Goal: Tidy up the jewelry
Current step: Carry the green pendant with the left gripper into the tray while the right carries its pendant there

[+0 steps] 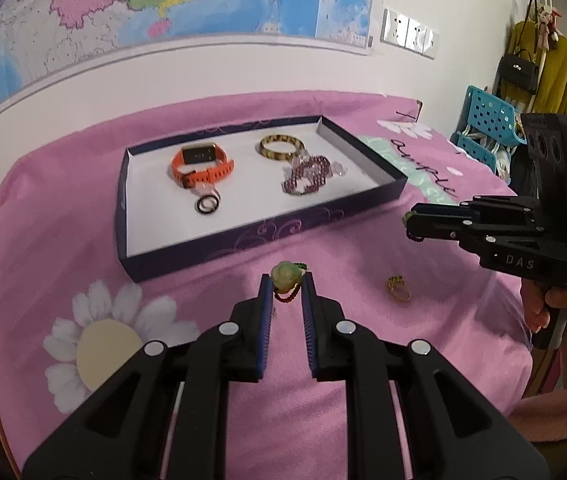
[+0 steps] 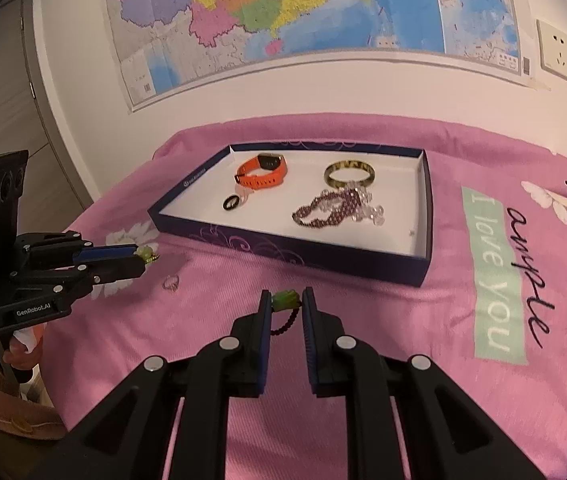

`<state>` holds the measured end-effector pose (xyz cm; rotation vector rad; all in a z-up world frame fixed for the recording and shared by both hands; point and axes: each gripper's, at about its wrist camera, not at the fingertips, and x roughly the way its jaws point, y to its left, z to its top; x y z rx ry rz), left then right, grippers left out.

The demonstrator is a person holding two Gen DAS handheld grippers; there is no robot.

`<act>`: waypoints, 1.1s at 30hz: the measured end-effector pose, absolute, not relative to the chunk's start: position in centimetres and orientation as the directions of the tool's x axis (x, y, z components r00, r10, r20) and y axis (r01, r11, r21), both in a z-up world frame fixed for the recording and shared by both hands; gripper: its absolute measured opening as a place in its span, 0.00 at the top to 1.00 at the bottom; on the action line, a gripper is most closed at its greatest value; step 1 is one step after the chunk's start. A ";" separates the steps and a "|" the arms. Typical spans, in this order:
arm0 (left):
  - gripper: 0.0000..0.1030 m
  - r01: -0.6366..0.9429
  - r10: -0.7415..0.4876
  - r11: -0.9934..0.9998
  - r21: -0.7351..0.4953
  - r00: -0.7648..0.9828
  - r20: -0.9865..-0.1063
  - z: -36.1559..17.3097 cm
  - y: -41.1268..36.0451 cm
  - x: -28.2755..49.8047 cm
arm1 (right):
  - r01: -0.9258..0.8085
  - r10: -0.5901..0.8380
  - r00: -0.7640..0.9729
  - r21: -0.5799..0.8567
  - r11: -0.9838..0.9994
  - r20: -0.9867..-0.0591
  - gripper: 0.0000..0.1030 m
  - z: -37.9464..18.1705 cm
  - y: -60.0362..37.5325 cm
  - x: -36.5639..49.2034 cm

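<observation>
Pink cloth (image 1: 187, 240) covers the worktop. Both grippers have their jaws closed on jewelry: the left gripper (image 1: 287, 284) pinches a pale green pendant (image 1: 284, 277) on a red bead cord, the right gripper (image 2: 286, 301) a green pendant (image 2: 285, 298) on dark beads. A gold ring (image 1: 398, 287) lies loose on the cloth. Beyond, the navy tray (image 1: 243, 236) holds an orange watch (image 1: 202, 164), a bangle (image 1: 282, 146), a beaded bracelet (image 1: 309, 174) and a dark ring (image 1: 207, 204).
</observation>
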<state>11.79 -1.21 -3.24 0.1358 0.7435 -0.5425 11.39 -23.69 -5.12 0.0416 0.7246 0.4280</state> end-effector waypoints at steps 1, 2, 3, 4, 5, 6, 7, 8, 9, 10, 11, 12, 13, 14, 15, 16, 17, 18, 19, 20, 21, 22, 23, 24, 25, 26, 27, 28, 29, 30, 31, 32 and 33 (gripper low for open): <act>0.86 0.514 -0.420 0.855 -0.068 0.610 -0.672 -3.1 -1.2 11.9 | -0.367 0.394 0.670 0.181 0.913 -0.629 0.87 -5.0 -23.6 11.5; 0.86 0.514 -0.420 0.856 -0.067 0.613 -0.669 -3.0 -1.2 11.9 | -0.369 0.395 0.673 0.180 0.912 -0.625 0.87 -4.8 -23.5 11.6; 0.86 0.513 -0.420 0.856 -0.064 0.617 -0.666 -2.8 -1.3 12.1 | -0.370 0.396 0.675 0.179 0.912 -0.623 0.87 -4.7 -23.5 11.7; 0.86 0.512 -0.418 0.857 -0.061 0.620 -0.664 -2.7 -1.3 12.1 | -0.371 0.395 0.677 0.176 0.912 -0.621 0.87 -4.5 -23.5 11.9; 0.86 0.508 -0.414 0.859 -0.058 0.625 -0.662 -2.5 -1.3 12.3 | -0.370 0.393 0.680 0.173 0.913 -0.619 0.87 -4.4 -23.4 12.0; 0.86 0.506 -0.414 0.860 -0.059 0.628 -0.659 -2.4 -1.3 12.6 | -0.371 0.392 0.684 0.169 0.913 -0.616 0.87 -4.3 -23.4 12.2; 0.86 0.504 -0.413 0.862 -0.059 0.630 -0.657 -2.3 -1.3 12.7 | -0.372 0.392 0.686 0.168 0.913 -0.613 0.87 -4.1 -23.4 12.4; 0.86 0.499 -0.410 0.865 -0.057 0.636 -0.654 -2.2 -1.2 12.9 | -0.371 0.389 0.690 0.164 0.914 -0.610 0.87 -3.9 -23.3 12.5; 0.86 0.495 -0.409 0.867 -0.057 0.640 -0.650 -2.0 -1.2 13.2 | -0.371 0.386 0.697 0.158 0.915 -0.605 0.87 -3.7 -23.3 12.8; 0.86 0.491 -0.407 0.869 -0.058 0.643 -0.649 -1.9 -1.1 13.4 | -0.371 0.387 0.699 0.157 0.915 -0.602 0.87 -3.6 -23.3 13.0; 0.86 0.486 -0.404 0.872 -0.059 0.646 -0.647 -1.9 -1.1 13.7 | -0.370 0.387 0.701 0.158 0.916 -0.599 0.87 -3.5 -23.3 13.2; 0.86 0.482 -0.402 0.874 -0.060 0.649 -0.646 -1.8 -1.1 14.0 | -0.367 0.383 0.705 0.156 0.917 -0.597 0.87 -3.4 -23.3 13.4; 0.86 0.478 -0.400 0.876 -0.061 0.651 -0.645 -1.7 -1.0 14.2 | -0.368 0.383 0.706 0.154 0.917 -0.596 0.87 -3.3 -23.3 13.7; 0.86 0.477 -0.399 0.877 -0.060 0.653 -0.644 -1.7 -1.1 14.3 | -0.368 0.382 0.707 0.152 0.918 -0.596 0.87 -3.2 -23.3 13.9; 0.86 0.474 -0.396 0.879 -0.058 0.656 -0.643 -1.6 -1.1 14.5 | -0.366 0.378 0.709 0.148 0.919 -0.596 0.87 -3.2 -23.2 14.1; 0.86 0.472 -0.394 0.880 -0.057 0.657 -0.643 -1.6 -1.1 14.6 | -0.366 0.376 0.709 0.145 0.919 -0.596 0.87 -3.1 -23.2 14.3; 0.86 0.470 -0.392 0.881 -0.056 0.659 -0.641 -1.6 -1.1 14.8 | -0.365 0.376 0.710 0.146 0.919 -0.596 0.87 -3.1 -23.1 14.6; 0.86 0.467 -0.390 0.883 -0.054 0.662 -0.640 -1.5 -1.1 15.0 | -0.365 0.377 0.710 0.147 0.919 -0.595 0.87 -3.1 -23.1 14.6; 0.86 0.463 -0.386 0.885 -0.054 0.664 -0.640 -1.5 -1.1 15.3 | -0.366 0.378 0.709 0.149 0.919 -0.596 0.87 -3.0 -23.1 14.8; 0.86 0.461 -0.386 0.886 -0.055 0.665 -0.640 -1.5 -1.1 15.4 | -0.367 0.383 0.706 0.154 0.917 -0.596 0.87 -3.0 -23.1 15.0; 0.86 0.457 -0.384 0.888 -0.056 0.666 -0.639 -1.5 -1.1 15.6 | -0.366 0.385 0.705 0.159 0.917 -0.596 0.87 -3.0 -23.1 15.3; 0.86 0.454 -0.382 0.889 -0.058 0.667 -0.639 -1.5 -1.1 15.8 | -0.366 0.385 0.705 0.159 0.917 -0.596 0.87 -3.0 -23.0 15.5; 0.86 0.451 -0.381 0.891 -0.060 0.667 -0.640 -1.5 -1.1 16.0 | -0.366 0.384 0.704 0.157 0.917 -0.597 0.87 -3.0 -23.0 15.6; 0.86 0.447 -0.379 0.892 -0.062 0.668 -0.641 -1.6 -1.1 16.2 | -0.365 0.382 0.705 0.156 0.918 -0.597 0.87 -3.0 -22.9 15.9; 0.86 0.445 -0.377 0.894 -0.063 0.667 -0.643 -1.6 -1.1 16.3 | -0.366 0.383 0.705 0.157 0.917 -0.597 0.87 -3.0 -22.9 16.0; 0.86 0.444 -0.379 0.893 -0.068 0.664 -0.645 -1.7 -1.1 16.5 | -0.367 0.384 0.704 0.157 0.917 -0.597 0.87 -3.0 -22.9 16.2; 0.86 0.444 -0.378 0.894 -0.067 0.664 -0.645 -1.7 -1.1 16.6 | -0.366 0.383 0.704 0.157 0.917 -0.597 0.87 -3.0 -22.9 16.2; 0.86 0.443 -0.376 0.894 -0.064 0.665 -0.645 -1.7 -1.2 16.7 | -0.365 0.382 0.705 0.156 0.918 -0.598 0.87 -3.0 -22.9 16.2; 0.86 0.443 -0.376 0.894 -0.064 0.665 -0.645 -1.7 -1.2 16.8 | -0.365 0.381 0.705 0.155 0.918 -0.598 0.87 -3.0 -22.8 16.3; 0.86 0.443 -0.377 0.894 -0.065 0.665 -0.645 -1.7 -1.2 16.9 | -0.363 0.380 0.705 0.155 0.919 -0.599 0.87 -2.9 -22.8 16.5; 0.86 0.443 -0.376 0.894 -0.065 0.665 -0.645 -1.7 -1.3 16.9 | -0.362 0.379 0.706 0.155 0.919 -0.599 0.87 -2.9 -22.8 16.6; 0.86 0.443 -0.376 0.894 -0.064 0.665 -0.645 -1.7 -1.3 17.0 | -0.362 0.378 0.706 0.155 0.919 -0.598 0.87 -2.9 -22.7 16.7; 0.86 0.441 -0.374 0.895 -0.064 0.666 -0.645 -1.7 -1.3 17.1 | -0.361 0.377 0.707 0.153 0.920 -0.599 0.87 -2.9 -22.7 16.8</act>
